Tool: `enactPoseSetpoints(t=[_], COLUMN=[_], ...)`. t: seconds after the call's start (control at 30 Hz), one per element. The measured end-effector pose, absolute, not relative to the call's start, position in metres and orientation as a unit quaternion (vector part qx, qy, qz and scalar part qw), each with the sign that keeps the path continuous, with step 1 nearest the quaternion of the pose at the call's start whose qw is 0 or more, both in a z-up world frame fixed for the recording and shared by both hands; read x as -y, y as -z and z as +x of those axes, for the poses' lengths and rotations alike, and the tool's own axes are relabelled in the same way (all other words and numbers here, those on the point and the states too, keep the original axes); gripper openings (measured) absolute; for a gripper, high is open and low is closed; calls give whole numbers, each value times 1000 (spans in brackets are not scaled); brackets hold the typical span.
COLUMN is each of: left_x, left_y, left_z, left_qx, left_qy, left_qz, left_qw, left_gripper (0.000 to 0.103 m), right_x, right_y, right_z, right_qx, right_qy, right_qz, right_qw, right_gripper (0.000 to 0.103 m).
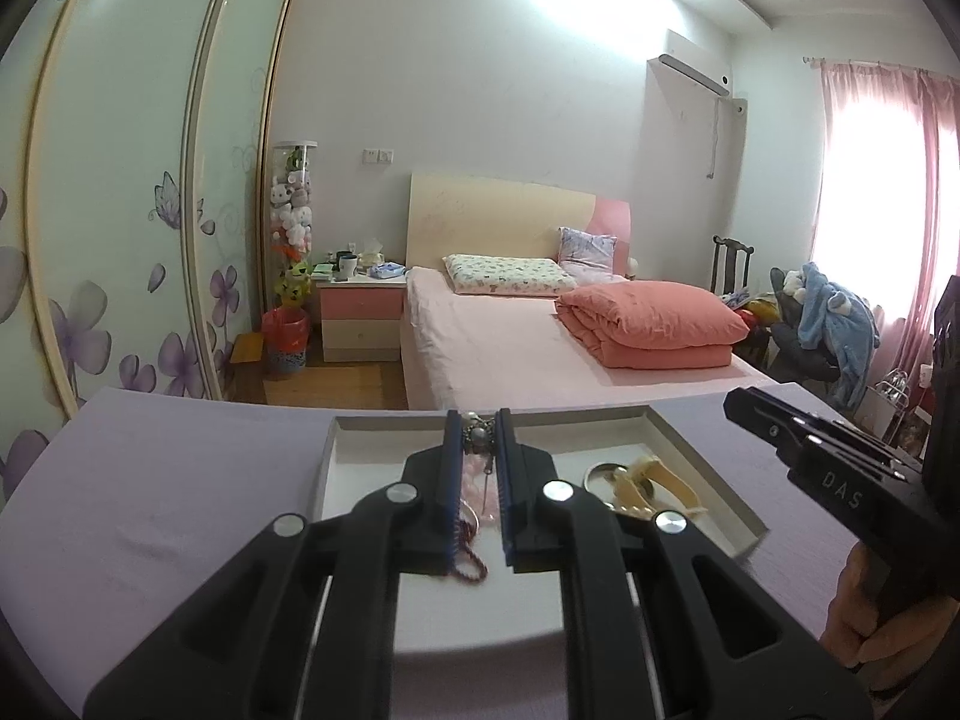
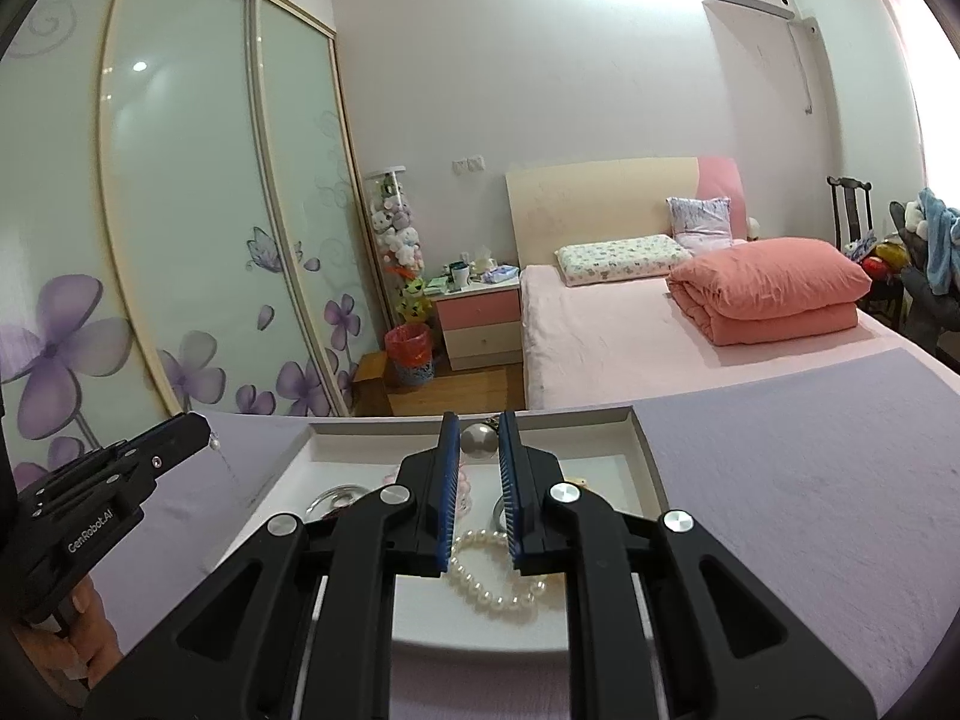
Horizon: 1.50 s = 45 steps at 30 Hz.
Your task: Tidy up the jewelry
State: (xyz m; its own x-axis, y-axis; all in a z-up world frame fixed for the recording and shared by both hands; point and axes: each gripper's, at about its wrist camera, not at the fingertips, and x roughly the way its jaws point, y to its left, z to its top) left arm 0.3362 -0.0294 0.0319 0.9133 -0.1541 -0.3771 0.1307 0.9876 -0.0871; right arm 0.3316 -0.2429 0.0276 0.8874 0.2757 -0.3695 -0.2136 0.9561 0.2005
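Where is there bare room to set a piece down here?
Free: the lilac cloth left of the tray, and the cloth right of the tray. Crowded: inside the tray, around the pearl bracelet and metal rings.

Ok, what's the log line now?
left gripper shut on pearl ornament | right gripper shut on silver ball | both over tray

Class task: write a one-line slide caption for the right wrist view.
Right gripper pinches a round silver pendant above the white jewelry tray.
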Motion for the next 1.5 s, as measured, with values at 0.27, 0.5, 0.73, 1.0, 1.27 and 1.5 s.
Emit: enactPoseSetpoints(t=[0.27,0.5,0.73,1.0,1.27,1.5], left_x=[33,34,33,32,33,34], left_y=[-6,11,25,30,30,31], left_z=[373,392,404,408,409,408], left_qx=[-214,-230,-247,-257,-257,-257], left_qy=[62,59,61,62,59,54], left_qz=[-38,-40,-44,-47,-45,-47], left_qw=[974,971,966,963,963,964], left_gripper=[11,11,12,12,21,39], right_x=[239,237,233,239,239,240], right_y=[1,13,20,24,23,22], right_z=[359,371,380,380,379,378], right_qx=[-236,-254,-269,-274,-271,-269], right_qy=[-114,-111,-117,-118,-116,-115], right_qz=[82,85,86,103,102,99], right_qw=[962,957,952,949,950,951], right_gripper=[14,14,15,39,42,44])
